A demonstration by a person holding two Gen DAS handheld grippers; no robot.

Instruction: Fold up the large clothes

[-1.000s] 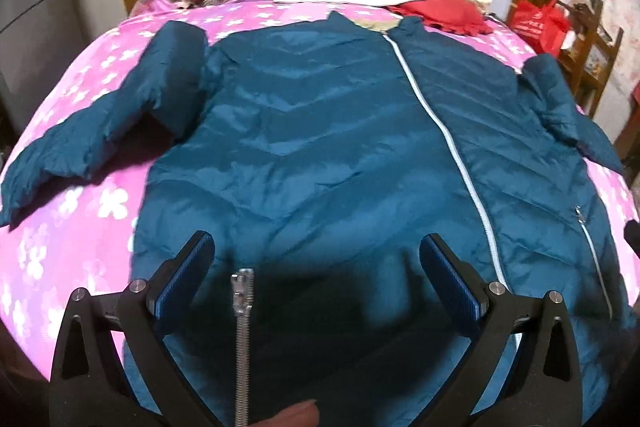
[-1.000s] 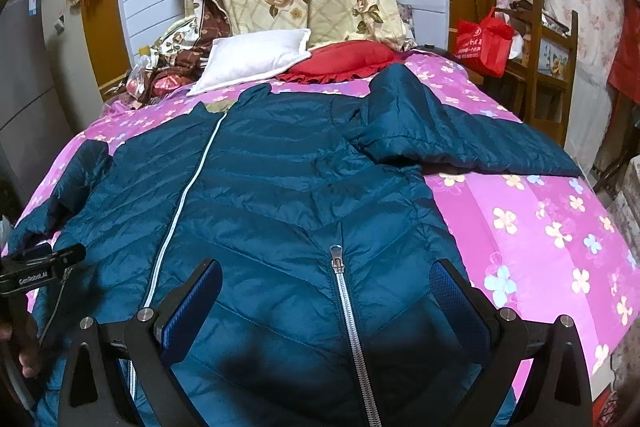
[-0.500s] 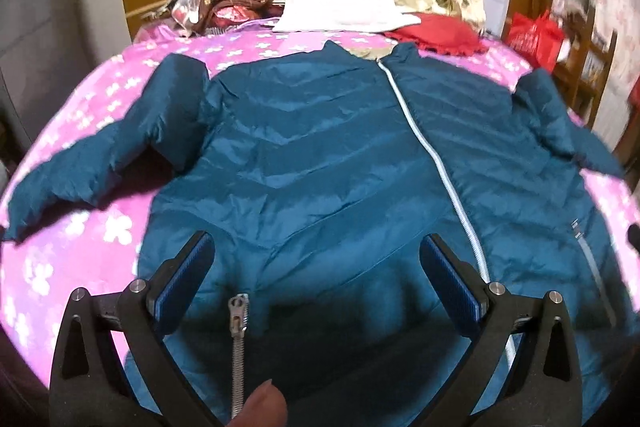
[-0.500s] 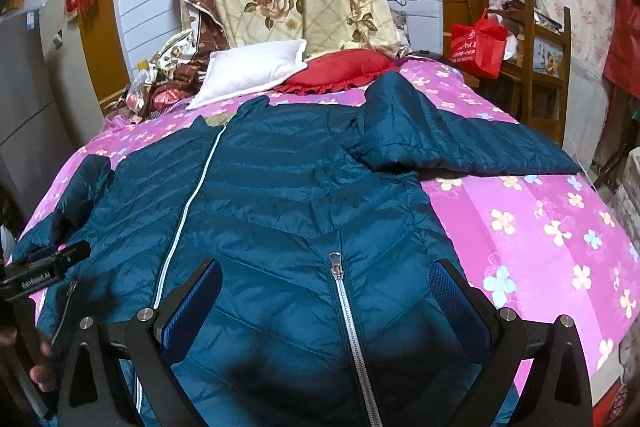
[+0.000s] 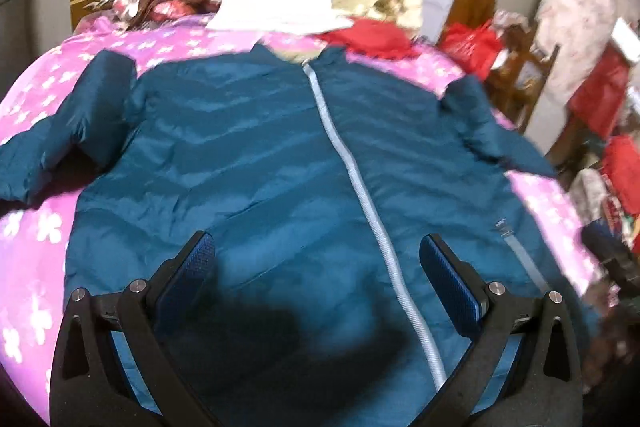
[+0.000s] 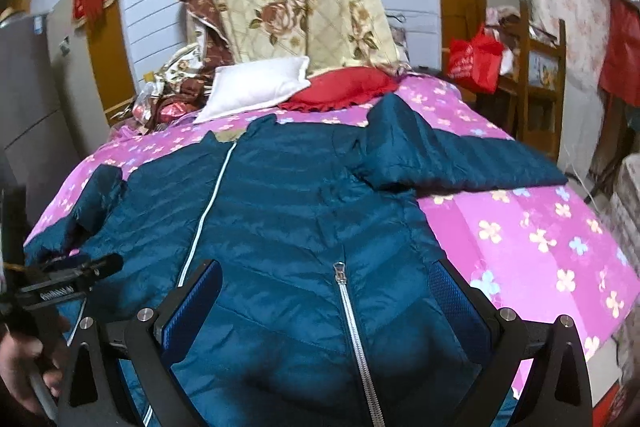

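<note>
Lying front-up, zipped, across the bed (image 6: 540, 227): teal puffer jacket (image 5: 260, 155), collar toward the head end, hem at the foot edge. Hovering above the hem, released, grasping nothing: left gripper (image 5: 316, 267) and right gripper (image 6: 328, 295).

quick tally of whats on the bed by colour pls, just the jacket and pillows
teal jacket: 1
white pillow: 1
red pillow: 1
total: 3
</note>
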